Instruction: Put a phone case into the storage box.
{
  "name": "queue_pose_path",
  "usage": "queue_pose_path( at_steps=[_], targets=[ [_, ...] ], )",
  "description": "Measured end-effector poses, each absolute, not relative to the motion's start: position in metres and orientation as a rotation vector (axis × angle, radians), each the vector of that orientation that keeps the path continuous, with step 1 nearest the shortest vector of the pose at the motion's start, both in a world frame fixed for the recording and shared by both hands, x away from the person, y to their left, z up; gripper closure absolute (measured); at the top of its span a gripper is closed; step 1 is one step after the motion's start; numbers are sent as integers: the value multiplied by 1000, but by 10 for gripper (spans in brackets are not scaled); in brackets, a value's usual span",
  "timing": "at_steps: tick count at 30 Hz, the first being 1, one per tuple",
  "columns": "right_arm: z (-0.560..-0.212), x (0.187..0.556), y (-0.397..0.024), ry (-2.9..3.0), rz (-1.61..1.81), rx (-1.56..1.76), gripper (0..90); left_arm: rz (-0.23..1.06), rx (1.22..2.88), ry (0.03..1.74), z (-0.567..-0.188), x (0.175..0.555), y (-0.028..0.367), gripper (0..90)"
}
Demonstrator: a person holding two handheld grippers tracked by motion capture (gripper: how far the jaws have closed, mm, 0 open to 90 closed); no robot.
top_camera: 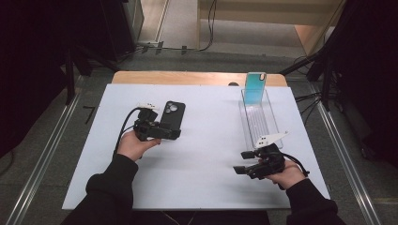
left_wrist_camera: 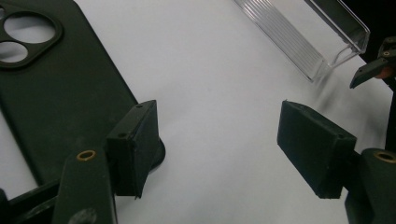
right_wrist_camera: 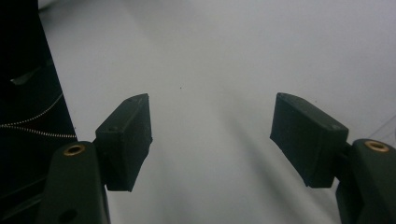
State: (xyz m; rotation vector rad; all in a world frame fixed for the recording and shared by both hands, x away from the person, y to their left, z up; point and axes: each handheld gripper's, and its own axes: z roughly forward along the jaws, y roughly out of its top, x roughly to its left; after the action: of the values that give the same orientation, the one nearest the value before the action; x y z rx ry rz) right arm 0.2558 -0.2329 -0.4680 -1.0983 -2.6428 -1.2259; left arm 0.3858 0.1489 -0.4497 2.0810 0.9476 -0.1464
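- Pale grey tabletop (top_camera: 202, 159) on a wooden desk, with dark floor and cables beyond it, carries everything in the high view. A black soft phone case with round camera cut-outs (top_camera: 172, 117) lies flat at centre-left, its long axis running away from the person. The left gripper (top_camera: 170, 133) lies across the case's near end, pointing to the right. The right gripper (top_camera: 241, 161) rests low at the near right, well apart from the case. A clear ribbed plastic tray (top_camera: 259, 117) lies beyond it, with a teal phone case (top_camera: 256, 87) standing upright at its far end.
- Left gripper view: the black case (left_wrist_camera: 60, 98) lies to the left of the jaws, its near edge just beside and partly under the left pad (left_wrist_camera: 135, 147). The jaws stand wide with nothing but bare table between them, so the case is not gripped. The tray's near end (left_wrist_camera: 322, 42) shows at upper right.
- Right gripper view: the jaws stand wide over bare table (right_wrist_camera: 210, 93), holding nothing.
- Judgement: the left hand is clearly the nearer, and the gripper probably has to shift toward the case's side so that an edge comes between the pads.
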Motion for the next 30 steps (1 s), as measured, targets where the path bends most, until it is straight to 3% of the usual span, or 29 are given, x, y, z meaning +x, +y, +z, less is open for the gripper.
queue_pose_path(
  at_steps=[9,20,23,28,30],
  targets=[
    [-468,254,-237,-2643,-1222,-1097,271,-119,2066,909,-440,404,130,308],
    [-469,255,-238,-2634,-1245,-1094,271,-54,2160,940,-473,421,117,358],
    [-468,255,-239,-2637,-1249,-1090,271,-54,2168,971,-479,423,116,454],
    [-467,254,-238,-2639,-1248,-1092,271,-47,2224,979,-486,420,111,845],
    [-467,254,-238,-2641,-1252,-1088,271,-52,2247,983,-489,420,110,895]
  ],
)
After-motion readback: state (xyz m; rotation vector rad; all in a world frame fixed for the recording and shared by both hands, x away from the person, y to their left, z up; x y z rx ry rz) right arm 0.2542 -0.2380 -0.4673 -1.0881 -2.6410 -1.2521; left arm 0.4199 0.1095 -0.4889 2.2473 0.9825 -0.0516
